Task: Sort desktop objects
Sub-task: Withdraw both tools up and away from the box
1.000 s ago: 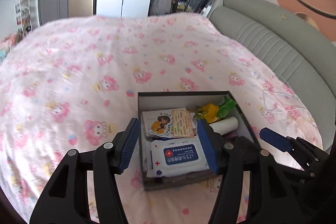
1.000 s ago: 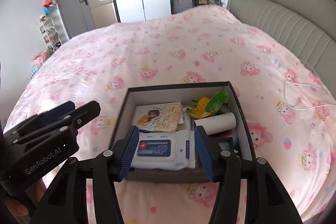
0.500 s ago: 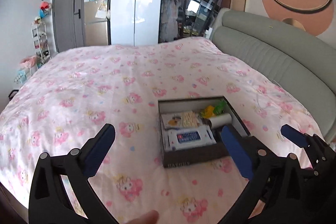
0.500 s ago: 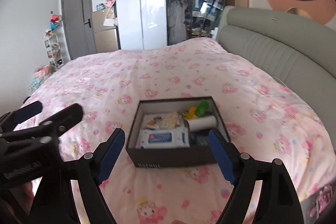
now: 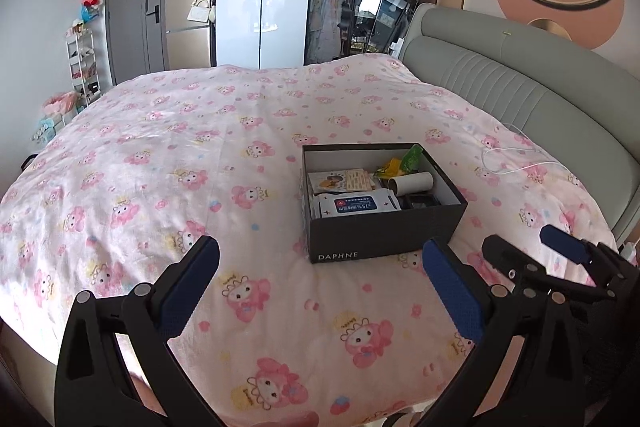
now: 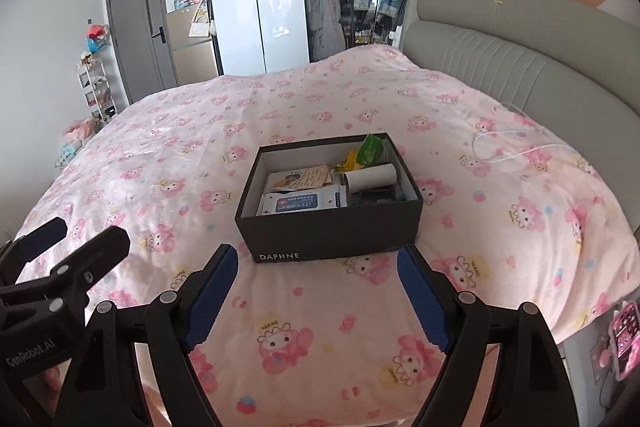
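A dark box (image 6: 328,231) is sitting on a bed with a pink blanket (image 6: 200,147). The box is lying ahead of both grippers, a little way off, and nothing is touching it.

The right gripper (image 6: 318,295) is pointing almost straight at the box, so the right hand looks like the nearer one. Its two blue pads are standing wide apart and nothing is between them. The left gripper (image 5: 320,291) is also wide open and holding nothing. From the left camera, the box is sitting ahead and off to the right side.

The short end of the box (the one with the white letters) is facing the grippers. Its long side is running away from them, toward the far end of the bed.

Inside, a pack of wipes (image 6: 304,202) is lying flat near the front, with its long side going across the box. A white tube (image 6: 371,177) is resting behind it on the right, also lying across. Some cards (image 6: 300,179) and green and yellow wrappers (image 6: 362,153) are sitting at the back.

The sorting looks nearly done, since the blanket around the box is showing only a white cable (image 6: 504,143).
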`<act>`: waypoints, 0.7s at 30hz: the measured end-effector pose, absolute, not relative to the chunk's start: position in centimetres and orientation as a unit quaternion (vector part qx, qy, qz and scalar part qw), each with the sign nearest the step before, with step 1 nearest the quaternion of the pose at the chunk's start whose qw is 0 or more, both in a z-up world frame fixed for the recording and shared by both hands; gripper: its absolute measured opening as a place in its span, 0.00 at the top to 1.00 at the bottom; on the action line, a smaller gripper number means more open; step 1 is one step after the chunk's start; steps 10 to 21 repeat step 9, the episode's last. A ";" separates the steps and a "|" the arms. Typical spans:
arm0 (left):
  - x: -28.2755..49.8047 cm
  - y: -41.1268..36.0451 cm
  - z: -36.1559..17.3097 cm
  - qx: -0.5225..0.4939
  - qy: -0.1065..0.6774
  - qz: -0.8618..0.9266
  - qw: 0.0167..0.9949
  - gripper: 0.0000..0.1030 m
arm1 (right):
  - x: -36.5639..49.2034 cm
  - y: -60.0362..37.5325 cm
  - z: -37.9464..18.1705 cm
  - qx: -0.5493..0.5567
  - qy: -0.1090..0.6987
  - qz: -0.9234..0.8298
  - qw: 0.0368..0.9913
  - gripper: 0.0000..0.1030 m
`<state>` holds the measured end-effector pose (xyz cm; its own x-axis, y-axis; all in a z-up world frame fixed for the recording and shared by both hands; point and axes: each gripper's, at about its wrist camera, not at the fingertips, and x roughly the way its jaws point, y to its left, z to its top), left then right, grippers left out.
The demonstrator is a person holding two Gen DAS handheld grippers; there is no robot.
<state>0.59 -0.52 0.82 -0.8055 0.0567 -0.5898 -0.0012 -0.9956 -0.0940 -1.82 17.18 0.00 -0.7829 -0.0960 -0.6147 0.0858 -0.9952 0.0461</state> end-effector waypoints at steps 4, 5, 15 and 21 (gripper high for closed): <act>1.0 -0.9 1.0 -0.307 -0.047 0.950 0.009 0.01 | -1.4 17.0 0.4 0.320 -0.006 -0.946 0.051 0.22; 1.0 -1.1 1.0 -0.307 -0.050 0.950 0.009 0.01 | -1.3 16.9 0.3 0.320 -0.005 -0.946 0.052 0.22; 1.0 -1.3 0.7 -0.308 -0.053 0.950 0.011 0.00 | -1.2 16.8 0.0 0.322 -0.003 -0.945 0.053 0.22; 1.0 -1.3 0.7 -0.308 -0.053 0.950 0.011 0.00 | -1.2 16.8 0.0 0.322 -0.003 -0.945 0.053 0.22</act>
